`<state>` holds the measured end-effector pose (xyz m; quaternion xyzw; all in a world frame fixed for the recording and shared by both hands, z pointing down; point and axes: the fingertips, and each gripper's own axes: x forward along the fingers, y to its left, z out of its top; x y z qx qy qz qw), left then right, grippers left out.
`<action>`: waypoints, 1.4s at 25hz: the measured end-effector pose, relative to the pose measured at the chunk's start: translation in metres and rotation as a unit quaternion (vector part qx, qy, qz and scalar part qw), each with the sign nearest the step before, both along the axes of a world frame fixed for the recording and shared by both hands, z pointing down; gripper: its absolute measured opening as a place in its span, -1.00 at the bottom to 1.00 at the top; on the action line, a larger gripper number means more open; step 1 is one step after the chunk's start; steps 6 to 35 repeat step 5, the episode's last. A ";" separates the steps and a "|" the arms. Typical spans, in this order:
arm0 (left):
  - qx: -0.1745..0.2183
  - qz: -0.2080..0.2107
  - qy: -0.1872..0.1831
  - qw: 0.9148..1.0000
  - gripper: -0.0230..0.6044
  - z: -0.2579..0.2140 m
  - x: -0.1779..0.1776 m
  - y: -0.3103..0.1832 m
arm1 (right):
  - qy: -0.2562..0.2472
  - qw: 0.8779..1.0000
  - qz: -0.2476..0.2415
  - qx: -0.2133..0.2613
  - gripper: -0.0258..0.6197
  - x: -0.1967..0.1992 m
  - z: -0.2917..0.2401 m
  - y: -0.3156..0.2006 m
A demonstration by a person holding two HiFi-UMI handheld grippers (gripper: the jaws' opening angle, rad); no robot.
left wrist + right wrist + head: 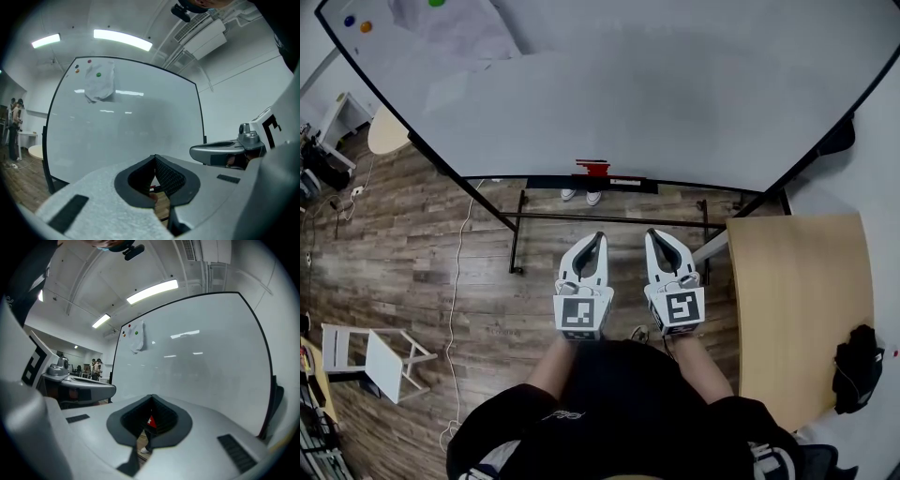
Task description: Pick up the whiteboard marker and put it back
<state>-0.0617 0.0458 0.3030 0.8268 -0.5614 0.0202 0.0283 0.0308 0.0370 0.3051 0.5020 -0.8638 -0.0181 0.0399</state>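
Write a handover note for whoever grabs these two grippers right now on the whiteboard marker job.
Left gripper: shut, empty, pointing at the whiteboard.
Right gripper: shut, empty, beside it.
A red item, probably the marker, sits on the whiteboard's tray, ahead of both grippers, touched by neither.
Done: nothing that shows.
Left: apparently grasp the marker, lift it, put it back.

The whiteboard (628, 84) filled the top of the frame. Your left gripper (596, 236) and right gripper (656, 234) sat side by side in the middle, below it. A table (797, 281) lay at the right, with a bag (858, 366) on it. A stool (380, 361) stood at the lower left.
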 end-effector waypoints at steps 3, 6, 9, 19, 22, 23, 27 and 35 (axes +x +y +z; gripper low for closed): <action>0.002 0.001 -0.013 1.000 -0.91 0.000 0.002 -0.001 | 0.000 1.000 -0.002 0.004 -0.92 0.002 -0.001 -0.001; 0.004 0.004 -0.022 1.000 -0.91 0.001 0.005 0.000 | 0.000 1.000 -0.003 0.006 -0.92 0.003 -0.002 -0.001; 0.004 0.004 -0.022 1.000 -0.91 0.001 0.005 0.000 | 0.000 1.000 -0.003 0.006 -0.92 0.003 -0.002 -0.001; 0.004 0.004 -0.022 1.000 -0.91 0.001 0.005 0.000 | 0.000 1.000 -0.003 0.006 -0.92 0.003 -0.002 -0.001; 0.004 0.004 -0.022 1.000 -0.91 0.001 0.005 0.000 | 0.000 1.000 -0.003 0.006 -0.92 0.003 -0.002 -0.001; 0.004 0.004 -0.022 1.000 -0.91 0.001 0.005 0.000 | 0.000 1.000 -0.003 0.006 -0.92 0.003 -0.002 -0.001; 0.004 0.004 -0.022 1.000 -0.91 0.001 0.005 0.000 | 0.000 1.000 -0.003 0.006 -0.92 0.003 -0.002 -0.001; 0.004 0.004 -0.022 1.000 -0.91 0.001 0.005 0.000 | 0.000 1.000 -0.003 0.006 -0.92 0.003 -0.002 -0.001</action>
